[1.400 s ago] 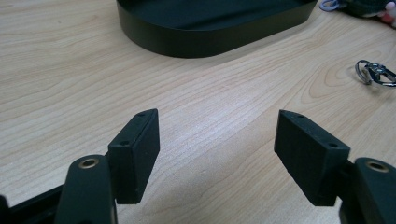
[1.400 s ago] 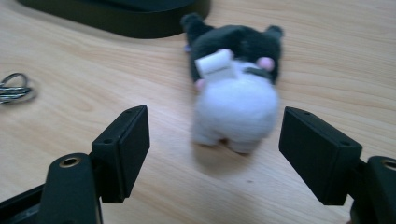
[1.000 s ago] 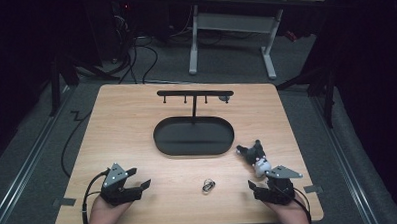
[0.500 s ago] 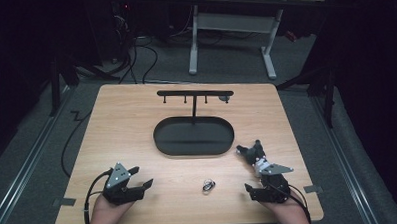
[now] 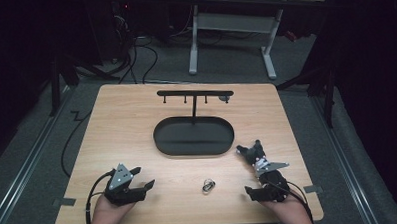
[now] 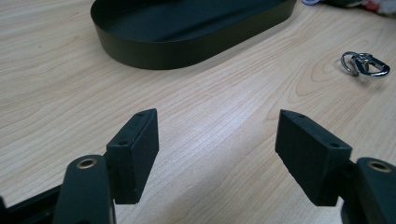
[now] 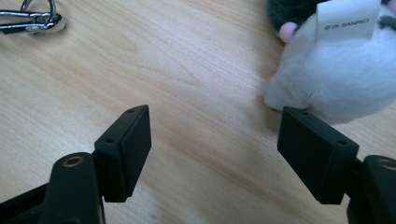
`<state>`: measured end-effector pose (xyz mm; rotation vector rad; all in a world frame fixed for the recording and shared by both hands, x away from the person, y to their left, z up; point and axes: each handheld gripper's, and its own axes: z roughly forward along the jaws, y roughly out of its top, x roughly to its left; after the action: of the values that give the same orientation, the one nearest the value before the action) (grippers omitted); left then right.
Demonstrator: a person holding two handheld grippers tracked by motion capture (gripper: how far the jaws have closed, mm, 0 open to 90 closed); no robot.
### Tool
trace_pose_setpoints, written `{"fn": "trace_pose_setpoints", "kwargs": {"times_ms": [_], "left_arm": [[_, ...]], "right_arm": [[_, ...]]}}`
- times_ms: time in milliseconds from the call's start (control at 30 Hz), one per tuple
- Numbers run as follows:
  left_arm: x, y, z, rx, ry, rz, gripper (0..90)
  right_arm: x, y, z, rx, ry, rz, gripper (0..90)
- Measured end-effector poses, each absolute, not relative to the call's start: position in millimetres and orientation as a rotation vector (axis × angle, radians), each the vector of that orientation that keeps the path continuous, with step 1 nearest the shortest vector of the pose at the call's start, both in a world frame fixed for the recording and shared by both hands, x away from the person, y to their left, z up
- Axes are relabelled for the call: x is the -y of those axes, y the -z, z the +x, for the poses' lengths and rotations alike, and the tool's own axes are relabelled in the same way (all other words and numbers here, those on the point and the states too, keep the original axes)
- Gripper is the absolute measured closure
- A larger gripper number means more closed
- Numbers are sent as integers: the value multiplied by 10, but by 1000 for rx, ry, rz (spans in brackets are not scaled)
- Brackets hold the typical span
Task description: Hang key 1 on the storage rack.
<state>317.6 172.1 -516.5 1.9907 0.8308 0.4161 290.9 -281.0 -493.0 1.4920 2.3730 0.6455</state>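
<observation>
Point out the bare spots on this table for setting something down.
Free: the wide strip left of the black tray, and the table's far corners beside the hook stand. Crowded: the near right, around the plush toy, metal clip and right gripper.

The right gripper (image 5: 248, 173) has drawn slightly back toward the near edge of the table and a little right, so the small plush toy (image 5: 252, 152) now lies uncovered just beyond its wide-apart jaws, with its far jaw beside it.

Clip (image 5: 208, 185) before tray (image 5: 162, 143) — toy (image 5: 251, 152) right.
</observation>
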Motion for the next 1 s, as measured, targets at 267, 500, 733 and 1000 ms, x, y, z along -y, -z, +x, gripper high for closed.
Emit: {"fn": "trace_pose_setpoints", "kwargs": {"times_ms": [267,500,733,1000], "left_arm": [[-1724,5166,3168,-825,-415,1990,310],[-1723,5170,3172,-822,-407,1993,310],[-1698,5183,3166,-808,-399,2009,310],[-1684,5190,3163,-799,-397,2020,310]], "right_arm": [[2790,4814,2962,-2469,-552,1505,255],[2813,4734,3041,-2554,-444,1533,239],[2876,4680,3113,-2594,-367,1565,223],[2927,4576,3230,-2599,-328,1582,187]]}}
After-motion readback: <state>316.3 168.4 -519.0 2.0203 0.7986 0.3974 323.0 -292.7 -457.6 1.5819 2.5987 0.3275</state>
